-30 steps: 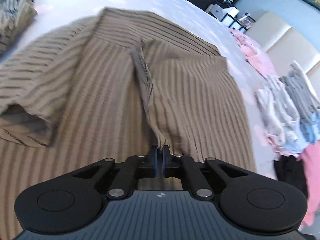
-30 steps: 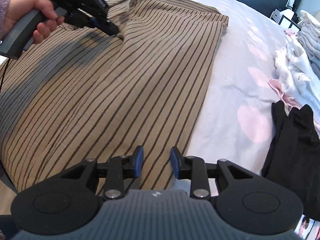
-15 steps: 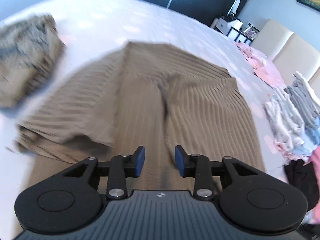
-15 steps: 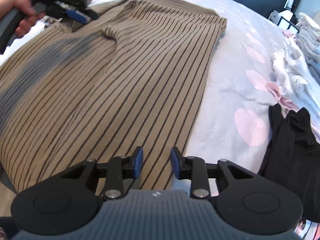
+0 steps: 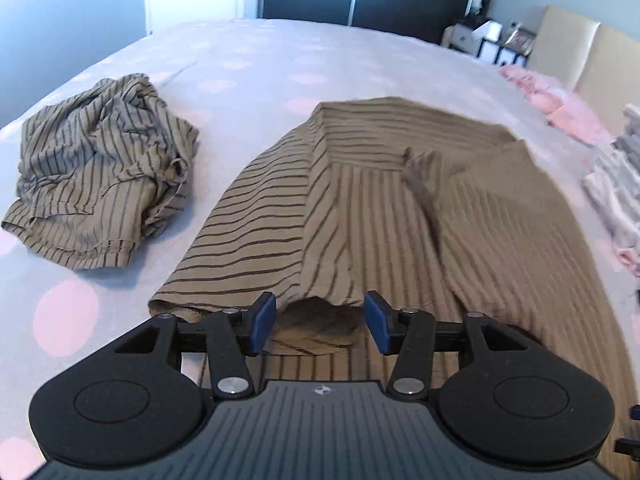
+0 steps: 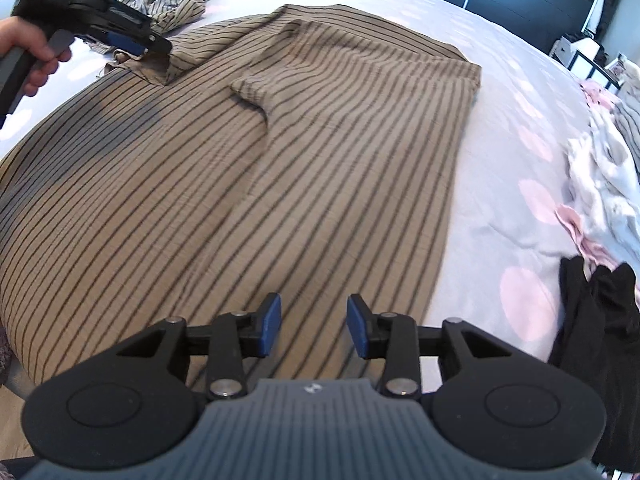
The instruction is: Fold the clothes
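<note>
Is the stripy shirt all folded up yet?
Not yet. The stripy shirt lies spread on the bed, with one sleeve already turned in. Both the left claw and right claw are open, holding nothing. The rest of the folding is left, and so is the crumpled stripy garment beside it.

I have the striped garment (image 6: pixel 280 152) spread across the bed (image 6: pixel 500 184) ahead of me, a crumpled garment (image 5: pixel 100 172) to its left and a clothes pile (image 6: pixel 600 184) to its right. My left gripper (image 5: pixel 320 322) sits at its folded-over sleeve edge; my right gripper (image 6: pixel 314 326) sits over its near hem.
</note>
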`<state>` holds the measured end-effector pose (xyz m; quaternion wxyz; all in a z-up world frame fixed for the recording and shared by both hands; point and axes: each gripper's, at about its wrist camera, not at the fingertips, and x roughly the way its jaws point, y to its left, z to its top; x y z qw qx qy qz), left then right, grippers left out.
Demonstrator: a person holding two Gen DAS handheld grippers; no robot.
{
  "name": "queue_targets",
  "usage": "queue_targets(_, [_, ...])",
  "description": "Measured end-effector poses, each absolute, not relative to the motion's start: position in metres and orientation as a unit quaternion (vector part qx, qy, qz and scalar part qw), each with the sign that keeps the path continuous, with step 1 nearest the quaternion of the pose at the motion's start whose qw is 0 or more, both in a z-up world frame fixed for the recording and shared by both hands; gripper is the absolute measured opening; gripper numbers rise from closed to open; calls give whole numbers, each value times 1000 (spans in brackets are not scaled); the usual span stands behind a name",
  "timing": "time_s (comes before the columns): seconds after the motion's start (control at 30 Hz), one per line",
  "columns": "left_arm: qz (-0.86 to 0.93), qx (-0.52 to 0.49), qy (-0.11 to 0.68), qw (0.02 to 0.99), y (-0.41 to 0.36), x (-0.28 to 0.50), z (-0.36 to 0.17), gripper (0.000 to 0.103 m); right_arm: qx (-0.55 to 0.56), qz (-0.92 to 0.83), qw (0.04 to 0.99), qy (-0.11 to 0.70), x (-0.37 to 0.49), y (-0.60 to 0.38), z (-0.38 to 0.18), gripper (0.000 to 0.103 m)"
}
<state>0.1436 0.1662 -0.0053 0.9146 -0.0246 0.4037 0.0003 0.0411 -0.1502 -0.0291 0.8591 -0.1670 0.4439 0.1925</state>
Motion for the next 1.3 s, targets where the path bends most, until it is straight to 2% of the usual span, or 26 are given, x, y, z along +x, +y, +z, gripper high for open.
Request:
queue_targets(0.13, [8, 34, 399, 916, 157, 152, -13, 44, -167, 198, 857, 445, 49, -141, -31, 40])
queue_targets(0.17, [0, 42, 401, 915, 158, 156, -15, 29, -168, 199, 857, 446, 51, -139, -32, 40])
queue_targets(0.23, [-6, 39, 415, 909, 162, 162, -16, 8, -170, 202, 854, 448, 54, -134, -34, 40])
queue_targets(0.27, [-8, 29, 413, 910, 167, 163, -14, 5, -171, 204, 853, 448, 56, -132, -35, 40])
queue_targets(0.4, [-24, -15, 433, 901, 182, 170, -7, 5, -173, 210, 855, 442, 67, -126, -31, 40])
queue_targets(0.43, [-29, -16, 435, 900, 182, 171, -5, 8, -175, 211, 856, 438, 71, -124, -30, 40])
queue_targets(0.47, [-32, -10, 436, 899, 182, 173, -3, 17, -178, 212, 857, 435, 75, -120, -28, 40])
queue_targets(0.53, [-39, -4, 434, 900, 180, 176, 4, 24, -184, 218, 859, 425, 84, -112, -26, 40])
queue_targets(0.6, [-48, -10, 438, 898, 178, 181, 11, 25, -194, 229, 859, 414, 92, -99, -24, 39])
queue_targets(0.7, [-62, -5, 444, 894, 175, 183, 26, 31, -230, 245, 857, 392, 102, -76, -23, 39])
queue_targets(0.77, [-62, 9, 440, 896, 173, 180, 34, 43, -257, 253, 854, 375, 110, -59, -23, 38])
queue_targets(0.87, [-61, 7, 436, 898, 172, 181, 39, 44, -305, 257, 847, 352, 120, -38, -28, 35])
queue_targets(1.17, [-83, 1, 459, 885, 174, 180, 27, 44, -462, 259, 799, 284, 147, 21, -55, 34])
queue_targets(1.2, [-84, -2, 460, 884, 175, 181, 26, 44, -478, 260, 790, 281, 150, 26, -60, 32])
queue_targets(1.3, [-91, -9, 454, 886, 174, 184, 30, 44, -506, 258, 776, 274, 154, 34, -69, 10])
